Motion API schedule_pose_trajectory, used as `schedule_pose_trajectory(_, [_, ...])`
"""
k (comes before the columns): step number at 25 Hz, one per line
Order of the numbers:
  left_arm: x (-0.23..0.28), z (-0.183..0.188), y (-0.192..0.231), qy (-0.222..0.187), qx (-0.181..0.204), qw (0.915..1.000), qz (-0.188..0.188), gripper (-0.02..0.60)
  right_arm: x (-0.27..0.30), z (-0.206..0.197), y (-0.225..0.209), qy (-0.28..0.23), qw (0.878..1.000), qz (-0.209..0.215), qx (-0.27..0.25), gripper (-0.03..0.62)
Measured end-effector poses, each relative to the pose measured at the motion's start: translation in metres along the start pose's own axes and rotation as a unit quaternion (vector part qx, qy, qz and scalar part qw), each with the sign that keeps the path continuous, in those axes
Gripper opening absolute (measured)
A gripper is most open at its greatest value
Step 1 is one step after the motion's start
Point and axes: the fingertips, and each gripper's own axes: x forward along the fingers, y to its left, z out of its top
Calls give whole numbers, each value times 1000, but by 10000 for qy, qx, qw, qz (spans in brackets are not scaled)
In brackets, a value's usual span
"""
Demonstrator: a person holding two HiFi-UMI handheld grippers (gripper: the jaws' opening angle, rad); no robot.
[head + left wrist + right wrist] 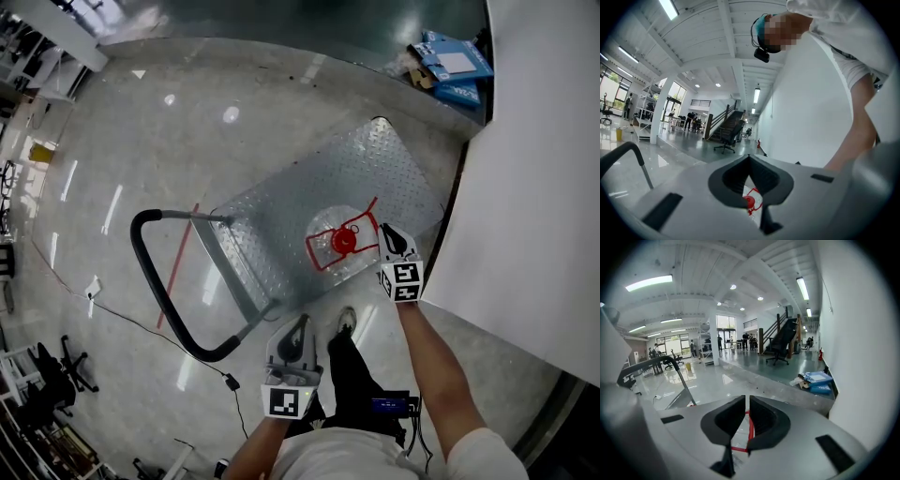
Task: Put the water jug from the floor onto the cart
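Although the task names the floor, the water jug (342, 251) is already sitting on the cart's diamond-plate deck (375, 159), near the deck edge closest to the person. The right gripper (387, 232) is hovering just beside the jug, on the side toward the white wall (525, 187). From that gripper the jug is lying ahead and a little below, and its red carrying handle (372, 211) is showing through the slit between the jaws. Those jaws are standing slightly apart, leaving a narrow gap with neither pad pressing on the handle, so I am reading the grip as let go.

The left gripper (298, 326) is hanging well back, off the deck and close to the person's body, so the right gripper is much the nearer. The left jaws are clenched tip to tip on nothing.

The jug is standing with its long axis vertical, and its red cap (344, 241) is facing straight up at the head camera. Its body is looking clear, with the red handle looping out around the neck. Any withdrawal is probably turning on keeping the right jaws clear of that loop.
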Motion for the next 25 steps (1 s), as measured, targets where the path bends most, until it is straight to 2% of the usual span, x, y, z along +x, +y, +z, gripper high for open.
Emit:
schedule_pose_trajectory(5, [-3,25,4,-140,-66,9999,-25,3,-65,53,25,-789,9966,-199,125,32])
schedule_pose_trajectory(10, [-12,64,1,-373,-58,9993,-64,3,-159,119,56,-1622,9852,-505,209,18])
schedule_pose_trajectory(13, [-27,88,0,-626,39,9980,-105,3,-214,150,83,-1980,9789,-479,179,12])
schedule_pose_trajectory(17, [-50,106,-3,-712,18,9973,-187,3,-258,164,113,-2126,9759,-488,40,11])
schedule_pose_trajectory(22, [-65,117,-16,-804,186,9963,-245,3,-291,163,117,-2168,9734,-722,140,11])
schedule_pose_trajectory(25, [-76,124,-23,-762,51,9961,-450,3,-306,163,129,-2186,9718,-866,152,11])
